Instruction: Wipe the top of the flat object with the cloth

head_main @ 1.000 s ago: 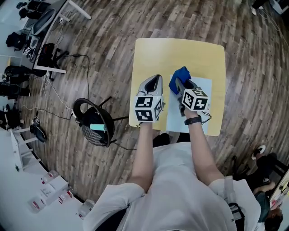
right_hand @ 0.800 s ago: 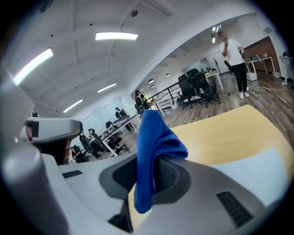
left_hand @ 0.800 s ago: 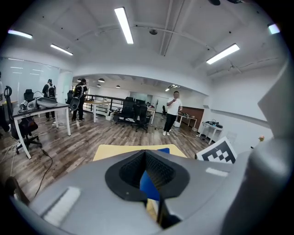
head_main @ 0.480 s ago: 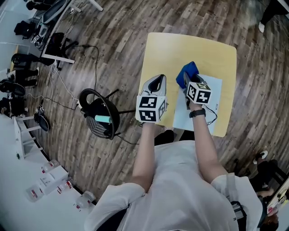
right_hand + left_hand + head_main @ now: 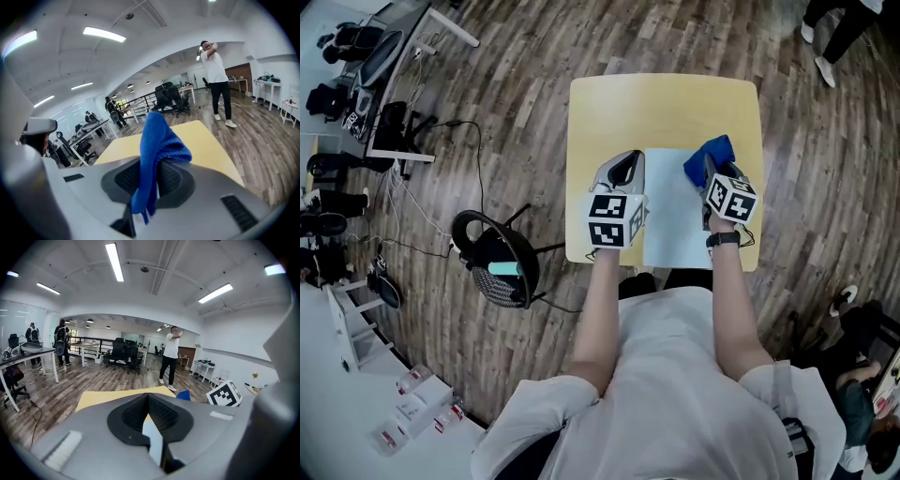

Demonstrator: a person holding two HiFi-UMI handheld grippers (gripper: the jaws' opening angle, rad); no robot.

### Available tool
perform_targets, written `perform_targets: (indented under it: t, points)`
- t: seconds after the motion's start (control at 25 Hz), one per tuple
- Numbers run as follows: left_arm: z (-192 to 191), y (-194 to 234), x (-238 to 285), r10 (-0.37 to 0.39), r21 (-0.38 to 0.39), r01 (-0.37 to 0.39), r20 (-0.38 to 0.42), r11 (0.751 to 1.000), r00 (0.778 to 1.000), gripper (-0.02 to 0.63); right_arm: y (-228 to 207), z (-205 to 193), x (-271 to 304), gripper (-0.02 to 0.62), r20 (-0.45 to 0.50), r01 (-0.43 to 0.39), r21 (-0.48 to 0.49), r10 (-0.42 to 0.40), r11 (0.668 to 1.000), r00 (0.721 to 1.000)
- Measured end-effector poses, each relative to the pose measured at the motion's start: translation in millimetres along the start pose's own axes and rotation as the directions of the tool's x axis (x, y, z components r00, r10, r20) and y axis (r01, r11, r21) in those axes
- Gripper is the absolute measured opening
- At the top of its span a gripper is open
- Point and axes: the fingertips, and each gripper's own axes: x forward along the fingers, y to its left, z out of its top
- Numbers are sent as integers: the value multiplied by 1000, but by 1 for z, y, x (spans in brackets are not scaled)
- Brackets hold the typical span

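Our right gripper (image 5: 156, 161) is clenched on the blue cloth (image 5: 155, 133), which stands up in a fold between the jaws and hangs down behind them. In the head view this gripper (image 5: 706, 171) sits over the far right corner of the flat white sheet (image 5: 675, 214), with the cloth (image 5: 713, 152) bunched at its tip, over the sheet's far edge. Our left gripper (image 5: 149, 396) is closed, its tips together with nothing between them; a sliver of the white sheet shows through the gap in its body. From above it (image 5: 626, 159) lies along the sheet's left edge, though we cannot tell whether it presses on the sheet. The sheet lies flat on the near right part of the yellow tabletop (image 5: 656, 108), its near edge close to the tabletop's rim. To the left of the sheet, off the tabletop, a black chair (image 5: 494, 255) stands on the wood floor. Beyond the sheet, a person (image 5: 216, 70) stands farther out in the room.
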Motion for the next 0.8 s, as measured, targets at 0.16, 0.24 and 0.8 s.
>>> perform_targets:
  t: [0.16, 0.24, 0.8]
  points:
    - [4, -15, 13, -37, 14, 37, -8, 999, 999, 5, -45, 7, -17, 67, 23, 81, 28, -82, 996, 996]
    - [5, -19, 18, -46, 19, 46, -9, 999, 999, 5, -65, 10, -24, 67, 29, 117, 43, -118, 992, 993]
    - [13, 22, 2, 39, -39, -38, 37, 999, 999, 5, -1, 27, -28, 67, 59, -52, 64, 49, 997, 997]
